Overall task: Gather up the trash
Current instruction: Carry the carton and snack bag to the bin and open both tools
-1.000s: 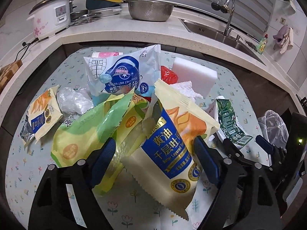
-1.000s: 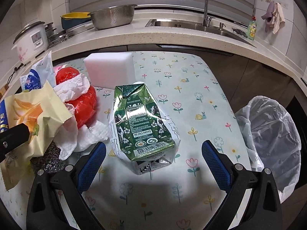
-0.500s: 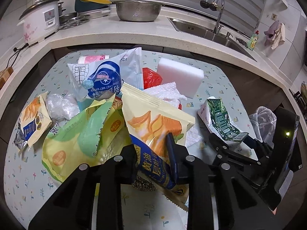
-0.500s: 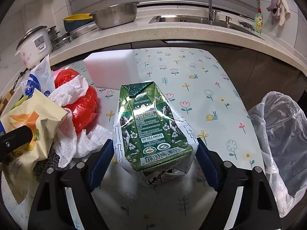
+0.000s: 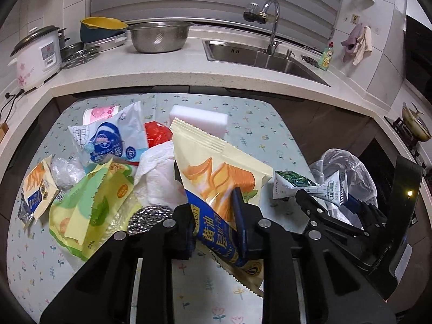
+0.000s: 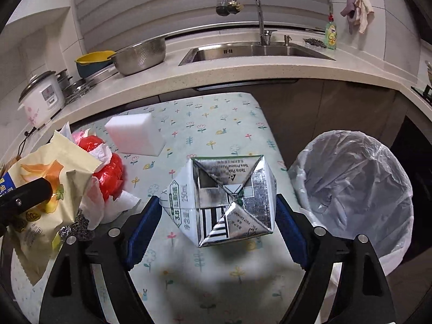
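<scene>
Far left on the desk point(image 5: 243, 124): small orange/blue packet point(image 5: 36, 189), clear plastic wad point(image 5: 66, 171), blue/white wet-wipe pouch point(image 5: 108, 137), green/yellow wrapper point(image 5: 91, 205), w/ steel scourer point(image 5: 147, 217) just beside it, near side.

Left tool point(image 5: 216, 222): jaws narrow, pinched on the cream bread wrapper point(image 5: 216, 162) at its blue lower part. Wrapper's long axis runs near-to-far, crimped top edge pointing far and up, bottom edge hanging near, below the pads. Behind it: white paper towel point(image 5: 156, 178), red bag point(image 5: 158, 135), white foam block point(image 5: 199, 117).

Right tool point(image 6: 217, 213): jaws wide, clamping the milk carton point(image 6: 224, 197) across its sides, clear of the desk. Carton's folded silver base faces the camera, so long axis points away, along the fingers; it's between the pads, centred.

Far right, off the desk edge: bin w/ clear liner point(image 6: 356, 189), just right of carton.
</scene>
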`<state>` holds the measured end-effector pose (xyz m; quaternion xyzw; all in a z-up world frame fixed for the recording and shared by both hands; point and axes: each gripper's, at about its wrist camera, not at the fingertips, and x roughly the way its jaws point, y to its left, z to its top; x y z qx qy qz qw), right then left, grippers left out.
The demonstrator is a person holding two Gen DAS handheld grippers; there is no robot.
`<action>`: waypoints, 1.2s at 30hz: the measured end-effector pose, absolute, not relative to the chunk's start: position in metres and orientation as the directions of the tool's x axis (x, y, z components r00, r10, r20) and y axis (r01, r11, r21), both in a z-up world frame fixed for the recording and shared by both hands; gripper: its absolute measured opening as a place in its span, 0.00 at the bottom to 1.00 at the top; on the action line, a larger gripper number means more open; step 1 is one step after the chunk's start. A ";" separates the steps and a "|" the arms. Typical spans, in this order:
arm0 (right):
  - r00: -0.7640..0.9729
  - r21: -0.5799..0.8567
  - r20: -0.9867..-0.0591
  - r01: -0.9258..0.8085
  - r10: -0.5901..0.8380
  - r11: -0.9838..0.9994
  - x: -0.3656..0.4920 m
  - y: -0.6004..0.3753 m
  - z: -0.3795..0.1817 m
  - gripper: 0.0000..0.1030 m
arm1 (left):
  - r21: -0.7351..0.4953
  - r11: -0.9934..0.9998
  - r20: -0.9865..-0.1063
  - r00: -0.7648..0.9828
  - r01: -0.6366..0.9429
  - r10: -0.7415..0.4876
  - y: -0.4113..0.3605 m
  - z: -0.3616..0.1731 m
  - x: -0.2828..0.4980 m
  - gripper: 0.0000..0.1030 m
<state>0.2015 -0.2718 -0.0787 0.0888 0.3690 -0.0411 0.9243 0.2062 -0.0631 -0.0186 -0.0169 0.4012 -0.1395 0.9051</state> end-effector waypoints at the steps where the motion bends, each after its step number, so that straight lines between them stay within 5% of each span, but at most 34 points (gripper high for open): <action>1: 0.727 0.135 -0.686 0.153 -0.019 0.979 0.198 -0.278 -0.077 0.77 | -0.144 0.957 -0.720 0.637 0.253 -0.277 -0.070 -0.017 0.205 0.22; 4: 0.735 0.137 -0.676 0.185 -0.045 0.973 0.188 -0.299 -0.071 0.76 | -0.143 0.944 -0.712 0.631 0.298 -0.307 -0.093 -0.013 0.201 0.22; 7: 0.728 0.159 -0.684 0.210 -0.046 0.965 0.182 -0.321 -0.068 0.39 | -0.145 0.928 -0.708 0.619 0.344 -0.340 -0.117 -0.010 0.200 0.22; 36: 0.689 0.140 -0.686 0.438 -0.232 0.888 0.126 -0.429 -0.078 0.61 | -0.118 0.784 -0.734 0.478 0.610 -0.483 -0.273 -0.037 0.201 0.26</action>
